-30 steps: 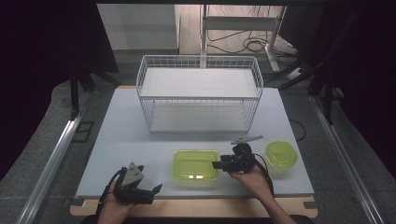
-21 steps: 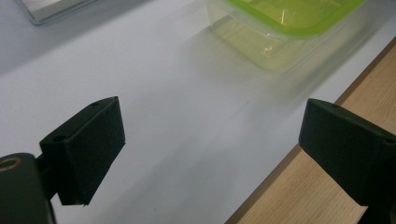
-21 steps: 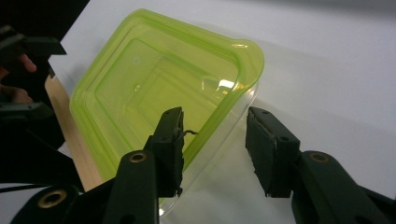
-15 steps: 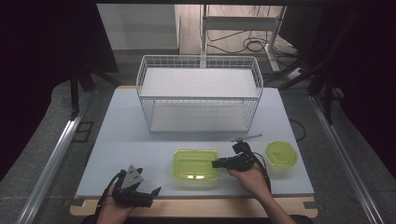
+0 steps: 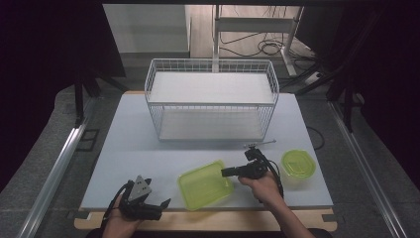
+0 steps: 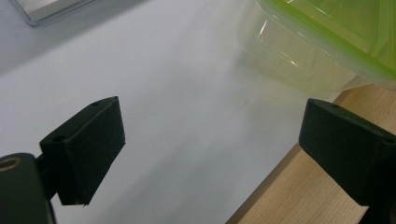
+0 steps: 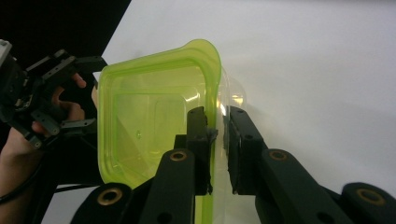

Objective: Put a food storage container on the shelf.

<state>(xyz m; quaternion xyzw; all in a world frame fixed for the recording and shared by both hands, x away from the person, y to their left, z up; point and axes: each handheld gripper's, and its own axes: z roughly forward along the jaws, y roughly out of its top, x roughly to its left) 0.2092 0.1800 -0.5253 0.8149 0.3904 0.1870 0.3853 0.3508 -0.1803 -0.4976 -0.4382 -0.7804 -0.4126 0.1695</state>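
At table (image 5: 148, 163) front edge, center: green tub (image 5: 205, 184), tilted w/ its right side lifted. Right gripper (image 5: 226, 172) sits at tub's 3 o'clock, jaws pointing to 9, just been closing and now pinching the right rim wall, one jaw inside, one outside. Tub's long axis runs 9–3. Left gripper (image 5: 159, 204) at tub's 8 o'clock, jaws wide, holding nothing, close but apart. Count: 1 tub, 1 lidded round container (image 5: 297, 166) at 3 o'clock, 1 wire basket (image 5: 213, 101) at 12, 2 grippers.

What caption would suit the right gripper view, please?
Right claw closing on the rim of the green container.
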